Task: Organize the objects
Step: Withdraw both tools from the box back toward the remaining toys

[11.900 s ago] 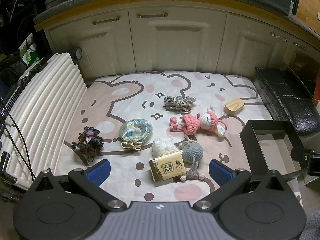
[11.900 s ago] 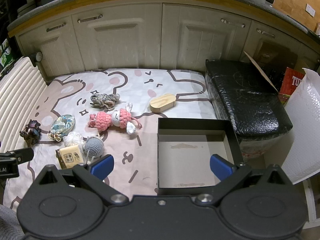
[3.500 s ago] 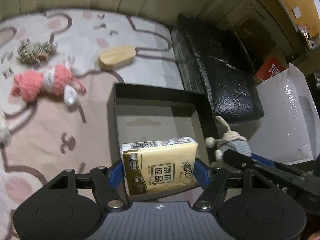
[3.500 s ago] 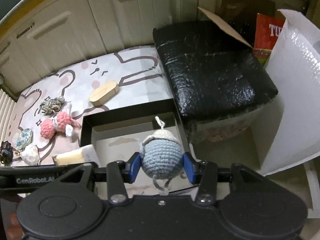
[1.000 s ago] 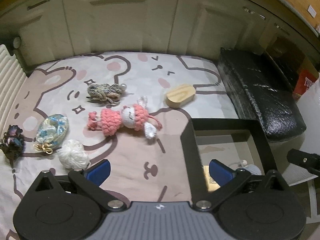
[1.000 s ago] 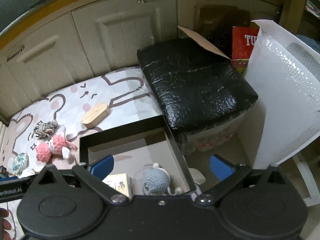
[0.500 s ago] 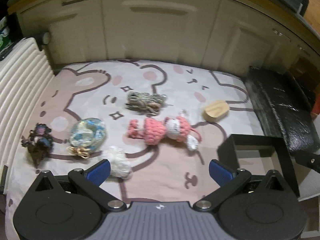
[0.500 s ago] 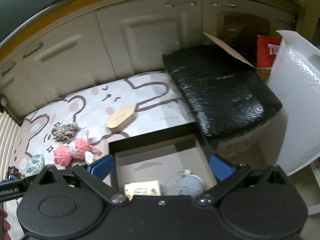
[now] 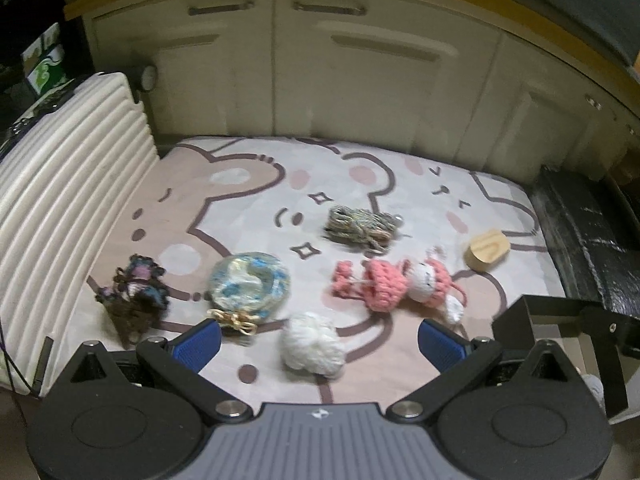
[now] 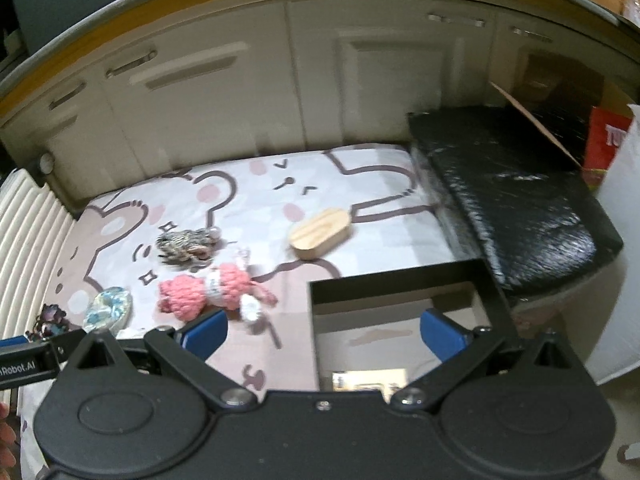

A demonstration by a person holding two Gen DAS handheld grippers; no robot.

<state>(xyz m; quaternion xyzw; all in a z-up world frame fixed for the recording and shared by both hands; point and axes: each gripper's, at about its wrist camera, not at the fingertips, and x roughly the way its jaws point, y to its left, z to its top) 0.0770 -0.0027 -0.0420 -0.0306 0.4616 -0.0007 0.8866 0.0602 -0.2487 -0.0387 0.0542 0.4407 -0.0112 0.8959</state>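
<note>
My left gripper is open and empty above the cartoon mat, with a white yarn ball between its fingers' line of sight. Around it lie a dark crochet piece, a blue round pouch, a pink crochet bunny, a grey-brown yarn bundle and a wooden block. My right gripper is open and empty above the black box. A yellow tissue pack lies inside the box. The bunny and wooden block show in the right wrist view too.
White cabinet doors stand behind the mat. A ribbed white case borders the left. A black wrapped block lies to the right of the mat, with white bubble wrap and a red carton beyond.
Both grippers have swung left, away from the box and toward the mat. The white yarn ball now sits nearer the middle of the left view.
</note>
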